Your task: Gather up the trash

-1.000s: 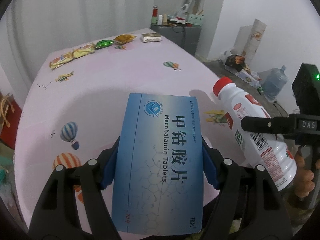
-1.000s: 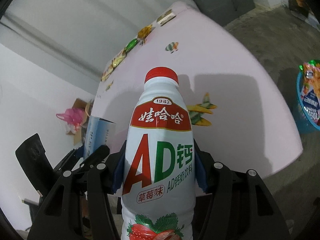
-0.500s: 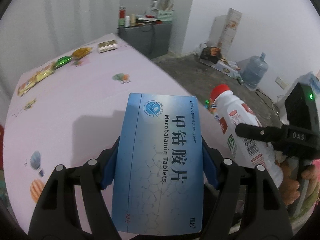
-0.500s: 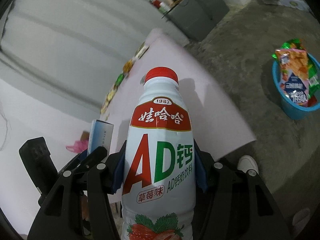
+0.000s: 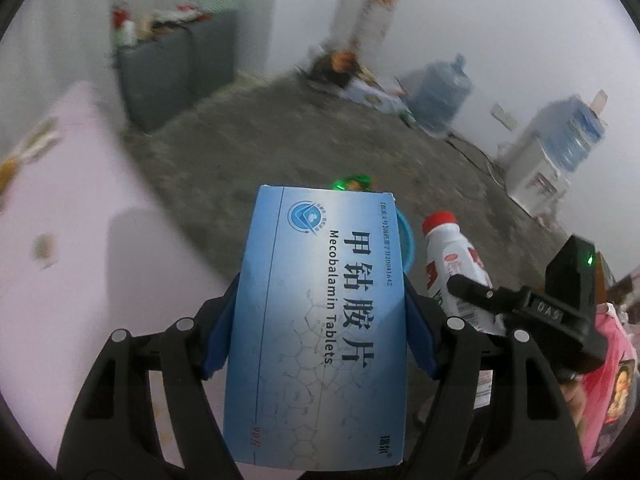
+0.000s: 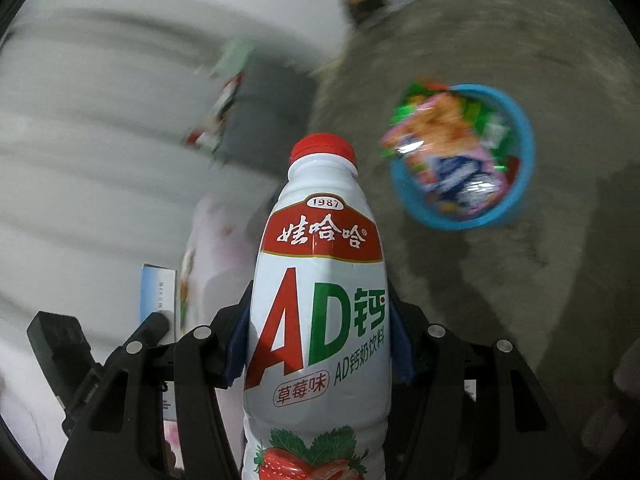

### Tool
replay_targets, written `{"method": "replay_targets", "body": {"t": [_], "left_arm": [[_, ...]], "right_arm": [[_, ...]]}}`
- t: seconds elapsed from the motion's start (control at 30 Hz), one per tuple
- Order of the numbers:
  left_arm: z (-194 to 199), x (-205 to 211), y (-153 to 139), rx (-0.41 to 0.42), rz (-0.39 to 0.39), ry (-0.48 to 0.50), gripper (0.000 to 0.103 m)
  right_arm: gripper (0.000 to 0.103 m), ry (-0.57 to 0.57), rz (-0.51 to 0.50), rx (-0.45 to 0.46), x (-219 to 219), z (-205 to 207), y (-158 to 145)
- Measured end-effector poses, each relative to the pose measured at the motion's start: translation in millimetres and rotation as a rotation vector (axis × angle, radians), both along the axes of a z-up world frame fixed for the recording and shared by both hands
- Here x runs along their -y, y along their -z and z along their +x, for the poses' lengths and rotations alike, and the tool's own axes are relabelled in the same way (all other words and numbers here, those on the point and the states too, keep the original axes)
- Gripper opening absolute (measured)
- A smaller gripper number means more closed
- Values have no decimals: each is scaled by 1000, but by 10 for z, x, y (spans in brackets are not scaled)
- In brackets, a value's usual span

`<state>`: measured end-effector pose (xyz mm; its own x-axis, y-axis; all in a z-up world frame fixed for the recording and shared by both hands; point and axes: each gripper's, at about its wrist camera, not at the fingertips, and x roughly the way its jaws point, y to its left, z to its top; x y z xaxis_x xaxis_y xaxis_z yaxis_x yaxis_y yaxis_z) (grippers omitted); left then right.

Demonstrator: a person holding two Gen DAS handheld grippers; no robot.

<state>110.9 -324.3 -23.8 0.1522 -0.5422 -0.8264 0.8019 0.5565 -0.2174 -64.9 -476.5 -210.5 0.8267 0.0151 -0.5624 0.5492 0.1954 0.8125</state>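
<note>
My left gripper (image 5: 318, 320) is shut on a blue Mecobalamin tablet box (image 5: 320, 320), held upright in the air. My right gripper (image 6: 320, 344) is shut on a white AD milk bottle (image 6: 320, 320) with a red cap; the bottle also shows in the left wrist view (image 5: 452, 264), to the right of the box. A blue basin (image 6: 516, 200) full of snack wrappers stands on the floor, ahead and to the right of the bottle. In the left wrist view its rim (image 5: 408, 240) peeks out behind the box.
The pink table (image 5: 60, 240) lies at the left. A grey cabinet (image 5: 172, 68) stands behind it. Water jugs (image 5: 436, 96) and a dispenser (image 5: 552, 160) line the far wall. The floor (image 6: 500, 40) is bare concrete.
Both grippers have swung right, away from the table and toward the floor. The blue basin now sits nearer the middle of the right wrist view. Both holds are unchanged.
</note>
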Motion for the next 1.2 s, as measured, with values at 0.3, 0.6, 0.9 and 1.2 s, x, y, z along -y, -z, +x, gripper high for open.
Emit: {"method": "replay_targets", "body": {"t": [0.3, 0.6, 0.9, 1.2], "left_arm": [[277, 1431, 876, -153, 156, 89, 68], [516, 2235, 1333, -288, 134, 17, 85], [496, 1827, 974, -284, 46, 27, 85], [309, 573, -8, -145, -117, 5, 85]], "right_arm": [[57, 218, 220, -61, 739, 73, 880], [78, 379, 281, -113, 1377, 256, 1591], [78, 363, 138, -103, 1041, -106, 1253], [82, 114, -330, -211, 335, 248, -116]]}}
